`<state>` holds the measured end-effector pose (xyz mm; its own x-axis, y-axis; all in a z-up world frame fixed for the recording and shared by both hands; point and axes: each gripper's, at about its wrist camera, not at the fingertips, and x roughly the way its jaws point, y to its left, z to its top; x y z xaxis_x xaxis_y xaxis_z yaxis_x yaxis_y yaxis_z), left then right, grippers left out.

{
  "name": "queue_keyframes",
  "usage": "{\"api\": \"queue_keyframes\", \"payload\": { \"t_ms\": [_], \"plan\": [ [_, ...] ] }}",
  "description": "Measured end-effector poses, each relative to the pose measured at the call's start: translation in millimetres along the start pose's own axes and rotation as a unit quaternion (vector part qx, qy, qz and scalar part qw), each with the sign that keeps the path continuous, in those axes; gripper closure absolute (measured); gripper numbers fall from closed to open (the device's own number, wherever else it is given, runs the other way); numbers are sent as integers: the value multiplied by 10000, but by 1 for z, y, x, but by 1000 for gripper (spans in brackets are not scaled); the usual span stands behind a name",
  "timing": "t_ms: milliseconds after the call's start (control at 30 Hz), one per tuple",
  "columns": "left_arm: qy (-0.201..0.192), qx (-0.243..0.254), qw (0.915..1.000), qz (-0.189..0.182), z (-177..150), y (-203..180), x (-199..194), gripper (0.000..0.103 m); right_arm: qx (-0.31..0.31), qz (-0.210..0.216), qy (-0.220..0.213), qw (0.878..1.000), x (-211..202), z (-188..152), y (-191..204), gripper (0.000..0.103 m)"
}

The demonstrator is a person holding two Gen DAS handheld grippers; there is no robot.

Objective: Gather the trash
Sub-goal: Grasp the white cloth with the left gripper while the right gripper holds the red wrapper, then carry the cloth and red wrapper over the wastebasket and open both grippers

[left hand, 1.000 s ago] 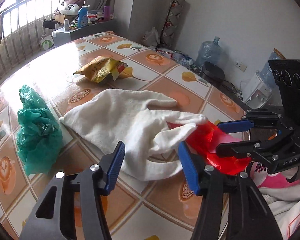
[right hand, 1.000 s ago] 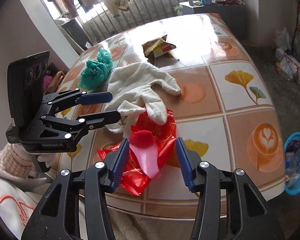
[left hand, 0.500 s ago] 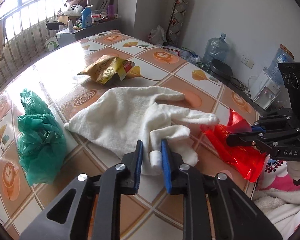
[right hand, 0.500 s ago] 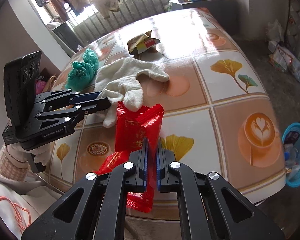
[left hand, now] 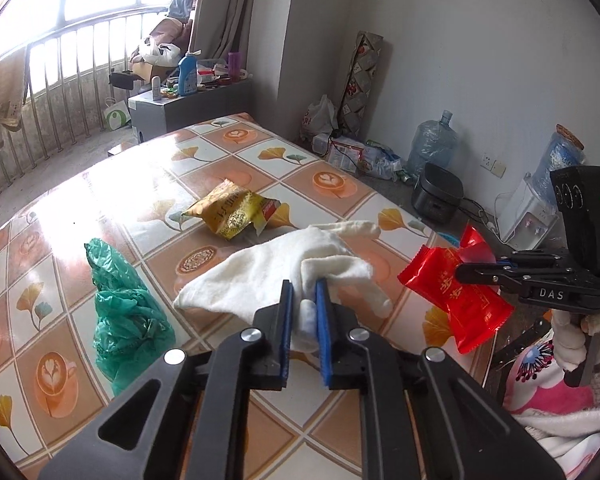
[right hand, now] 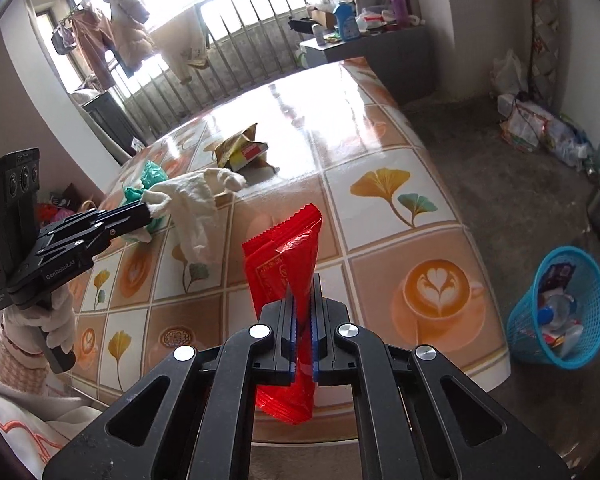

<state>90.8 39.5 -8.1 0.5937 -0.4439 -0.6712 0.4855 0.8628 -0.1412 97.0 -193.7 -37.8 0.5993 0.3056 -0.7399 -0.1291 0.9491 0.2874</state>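
"DAS" reads on the right gripper (left hand: 466,271), clamped on one red wrapper (right hand: 286,256) held above the tabletop (right hand: 384,216). "GenRobot.AI" on the left gripper (left hand: 303,314), clamped on one white cloth (left hand: 268,272). One yellow packet (left hand: 230,214), one green bag (left hand: 120,308), one blue basket (right hand: 596,280) on the floor.

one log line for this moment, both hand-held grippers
left hand-held gripper: shut on white cloth | right hand-held gripper: shut on red wrapper, lifted | blue basket: on floor

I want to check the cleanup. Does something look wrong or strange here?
Yes. The left gripper is shut on the white cloth, which does not look like trash. The right gripper holds the red wrapper, fitting the task.
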Motion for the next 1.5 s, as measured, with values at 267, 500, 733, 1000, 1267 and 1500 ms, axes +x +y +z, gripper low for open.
{"api": "queue_keyframes", "payload": {
  "t_ms": [267,500,733,1000,1267,1500],
  "plan": [
    [-271,-94,9996,9,24,1,-15,92,369,-108,-775,9963,-25,14,-21,99],
    [-468,-196,9987,-17,51,-4,-21,93,592,-84,-1064,9925,-34,15,-37,99],
    [-623,11,9978,-220,79,-29,-21,92,804,-148,-1370,9872,-47,16,-61,99],
    [-686,528,9945,-585,108,-81,-6,92,1029,-318,-1675,9800,-63,15,-83,99],
    [-501,900,9874,-1205,132,-141,32,92,1350,-730,-1902,9697,-84,11,-119,99],
    [-82,1134,9755,-1882,146,-214,83,92,1976,-1593,-2107,9440,-110,-3,-174,99]
  ]
}}
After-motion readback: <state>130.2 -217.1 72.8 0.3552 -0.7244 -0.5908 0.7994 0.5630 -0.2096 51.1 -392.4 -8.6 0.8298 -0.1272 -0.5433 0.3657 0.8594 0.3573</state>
